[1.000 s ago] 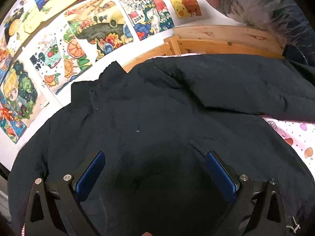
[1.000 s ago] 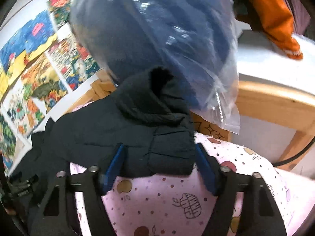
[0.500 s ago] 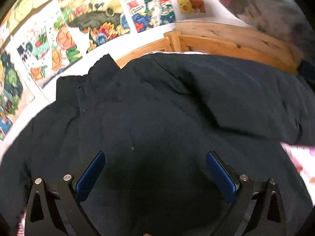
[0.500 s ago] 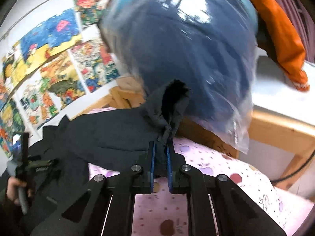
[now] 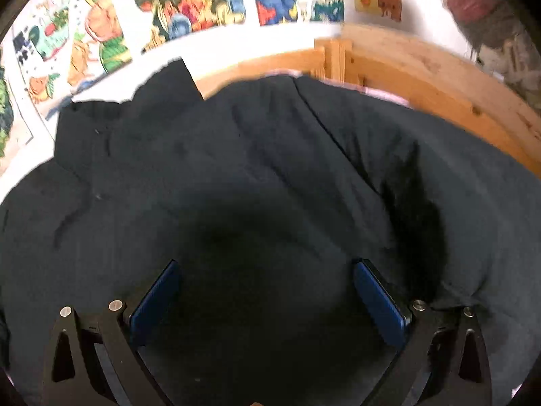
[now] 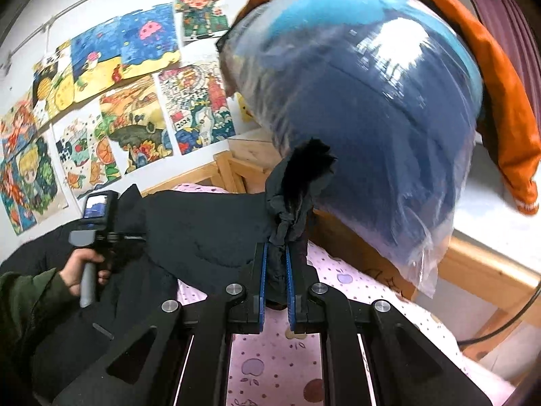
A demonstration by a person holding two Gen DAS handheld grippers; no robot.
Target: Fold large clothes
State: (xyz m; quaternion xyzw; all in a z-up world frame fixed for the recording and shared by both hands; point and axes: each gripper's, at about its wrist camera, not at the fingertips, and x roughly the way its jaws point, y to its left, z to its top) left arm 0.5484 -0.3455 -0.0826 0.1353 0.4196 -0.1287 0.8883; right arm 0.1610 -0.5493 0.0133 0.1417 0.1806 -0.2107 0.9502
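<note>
A large black padded jacket (image 5: pixel 257 176) lies spread on a bed and fills the left wrist view. My left gripper (image 5: pixel 267 291) is open, its blue pads low over the jacket's body. In the right wrist view my right gripper (image 6: pixel 277 257) is shut on the jacket's sleeve end (image 6: pixel 297 182), which bunches up above the pads and is lifted off the pink patterned sheet (image 6: pixel 277 355). The rest of the jacket (image 6: pixel 189 223) trails to the left, where the left hand and its gripper handle (image 6: pixel 91 237) show.
A wooden bed frame (image 5: pixel 422 67) runs along the wall with colourful drawings (image 6: pixel 135 101). A big clear plastic bag of blue bedding (image 6: pixel 365 101) and an orange garment (image 6: pixel 500 101) hang close above the right gripper.
My right gripper has closed on the sleeve end and lifted it. My left gripper has moved forward over the jacket, still open.
</note>
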